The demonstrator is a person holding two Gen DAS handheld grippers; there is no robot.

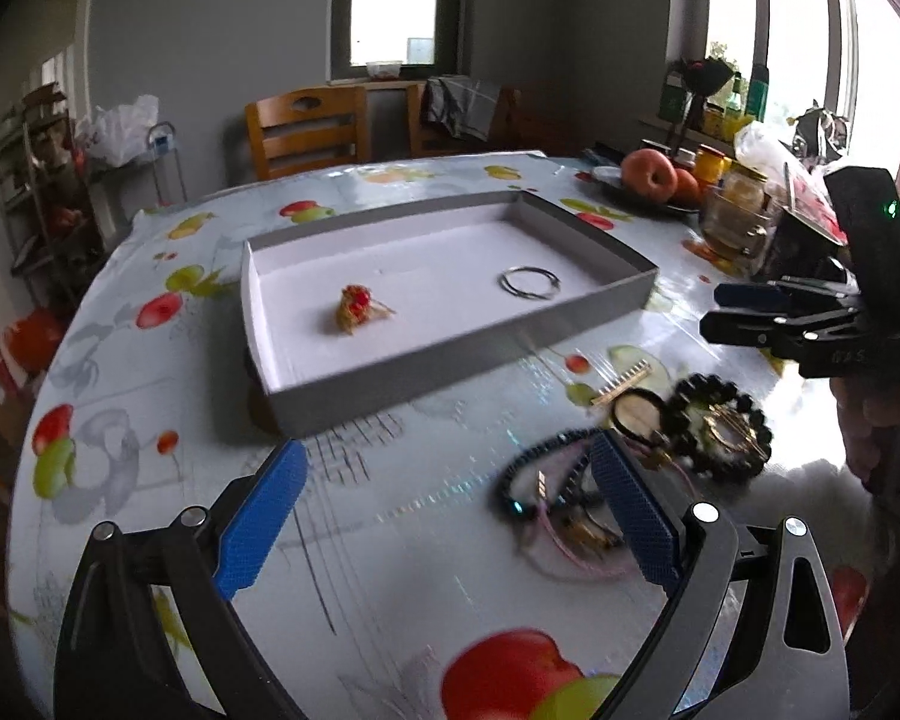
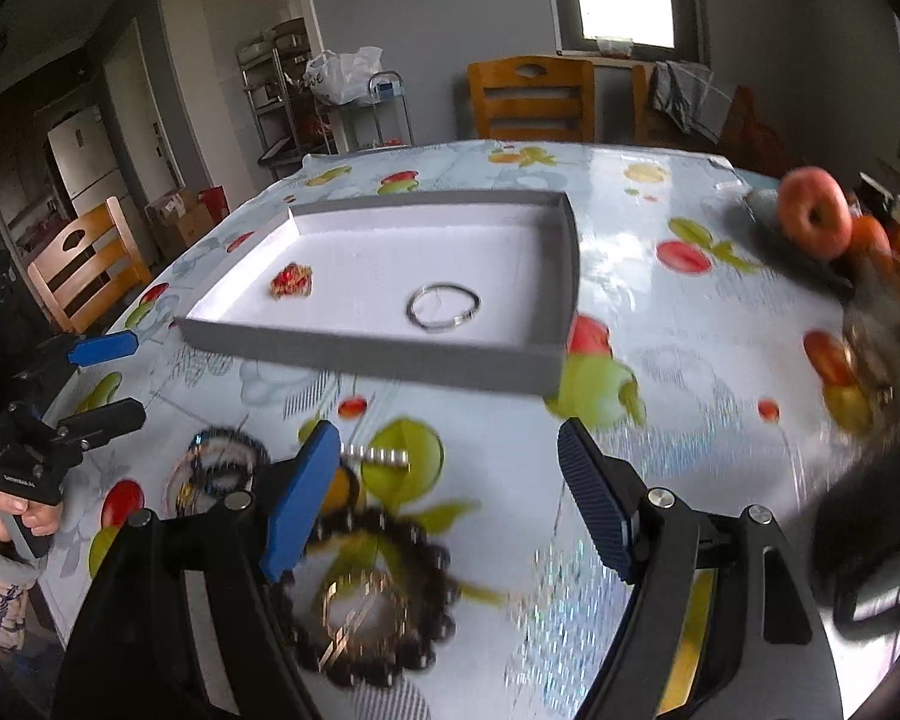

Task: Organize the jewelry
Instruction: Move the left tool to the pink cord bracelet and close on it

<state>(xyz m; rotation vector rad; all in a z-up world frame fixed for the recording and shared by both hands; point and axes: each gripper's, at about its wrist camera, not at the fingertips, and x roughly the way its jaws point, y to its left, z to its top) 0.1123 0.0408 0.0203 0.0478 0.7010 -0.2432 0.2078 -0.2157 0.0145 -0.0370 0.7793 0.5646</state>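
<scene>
A shallow grey box with a white floor (image 1: 606,306) (image 2: 384,360) lies on the table. In it are a red-gold brooch (image 1: 357,307) (image 2: 291,281) and a silver bangle (image 1: 529,283) (image 2: 443,306). In front of the box lies loose jewelry: a black bead bracelet (image 1: 744,414) (image 2: 432,570) around a gold piece, a dark blue bead bracelet (image 1: 534,468) (image 2: 228,441), a gold comb clip (image 1: 621,390) (image 2: 378,456) and a pink cord (image 1: 564,564). My left gripper (image 1: 450,516) (image 2: 108,378) is open and empty, left of the pile. My right gripper (image 2: 450,498) (image 1: 711,309) is open and empty above the black bracelet.
A plate of apples (image 1: 648,174) (image 2: 810,216) and glass jars (image 1: 738,204) stand at the table's right edge. Wooden chairs (image 1: 306,126) (image 2: 534,96) stand behind the table, another chair (image 2: 84,258) at the left. The fruit-print tablecloth (image 1: 150,420) covers the table.
</scene>
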